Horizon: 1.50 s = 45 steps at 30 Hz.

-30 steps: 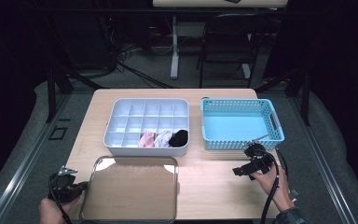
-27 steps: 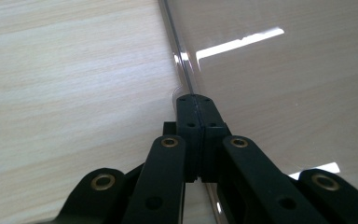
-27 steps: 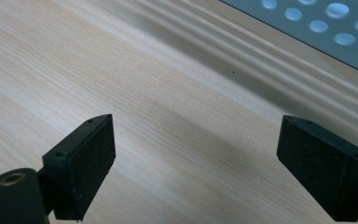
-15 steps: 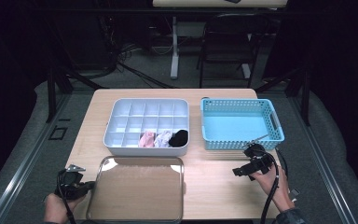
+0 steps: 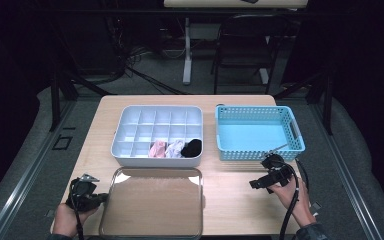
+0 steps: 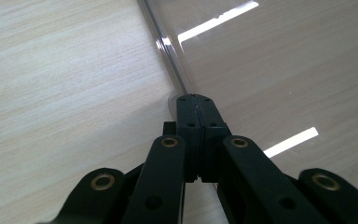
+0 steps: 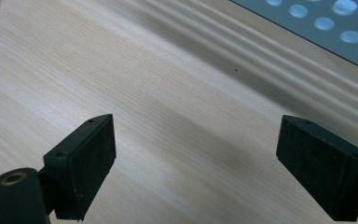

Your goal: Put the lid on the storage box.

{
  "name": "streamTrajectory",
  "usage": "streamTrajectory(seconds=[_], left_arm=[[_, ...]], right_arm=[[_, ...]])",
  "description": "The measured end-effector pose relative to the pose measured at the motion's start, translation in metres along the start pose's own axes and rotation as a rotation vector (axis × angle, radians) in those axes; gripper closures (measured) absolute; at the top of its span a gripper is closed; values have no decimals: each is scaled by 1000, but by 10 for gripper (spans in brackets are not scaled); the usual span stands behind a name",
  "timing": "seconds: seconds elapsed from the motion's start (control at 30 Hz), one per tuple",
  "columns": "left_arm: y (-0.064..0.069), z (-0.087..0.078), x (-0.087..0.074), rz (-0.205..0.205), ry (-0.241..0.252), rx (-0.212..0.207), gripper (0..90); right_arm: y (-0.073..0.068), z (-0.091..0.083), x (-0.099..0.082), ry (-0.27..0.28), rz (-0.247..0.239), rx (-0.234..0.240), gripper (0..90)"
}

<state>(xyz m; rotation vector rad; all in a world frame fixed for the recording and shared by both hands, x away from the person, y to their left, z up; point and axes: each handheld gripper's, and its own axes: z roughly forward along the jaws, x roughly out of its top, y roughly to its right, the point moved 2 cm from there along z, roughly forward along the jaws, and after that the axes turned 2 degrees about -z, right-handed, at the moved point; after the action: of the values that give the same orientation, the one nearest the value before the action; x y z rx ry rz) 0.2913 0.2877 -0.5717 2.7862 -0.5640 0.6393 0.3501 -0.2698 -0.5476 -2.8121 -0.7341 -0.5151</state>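
Currently left gripper (image 5: pixel 100 199) held low at near-left table (image 6: pixel 51 93) corner, left hand (image 5: pixel 67 220) behind it, pointing sideways toward centre. Jaws clenched on left rim of clear lid (image 5: pixel 152 202), rim running straight ahead from jaw tips; lid flat on table, spreading to the right of the jaws in the left gripper view. Right gripper (image 5: pixel 255 184) resting level, right hand (image 5: pixel 292 195) wrapped around it from behind, pointing left. Jaws released, wide apart, bare wood between them. Blue basket (image 7: pixel 326 23) ahead and right of these jaws. Compartment tray (image 5: pixel 130 130) beyond lid.
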Motion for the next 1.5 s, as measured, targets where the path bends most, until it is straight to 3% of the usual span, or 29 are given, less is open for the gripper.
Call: streamTrajectory(seconds=[0.63, 1.03, 1.5], left_arm=[[11, 10, 19, 57, -37, -40, 896], [23, 19, 36, 73, -58, 11, 894], [52, 36, 54, 102, -60, -22, 867]], right_arm=[[0, 0, -1, 0, 9, 9, 113], [2, -2, -1, -4, 0, 9, 114], [2, -2, -2, 3, 15, 14, 116]])
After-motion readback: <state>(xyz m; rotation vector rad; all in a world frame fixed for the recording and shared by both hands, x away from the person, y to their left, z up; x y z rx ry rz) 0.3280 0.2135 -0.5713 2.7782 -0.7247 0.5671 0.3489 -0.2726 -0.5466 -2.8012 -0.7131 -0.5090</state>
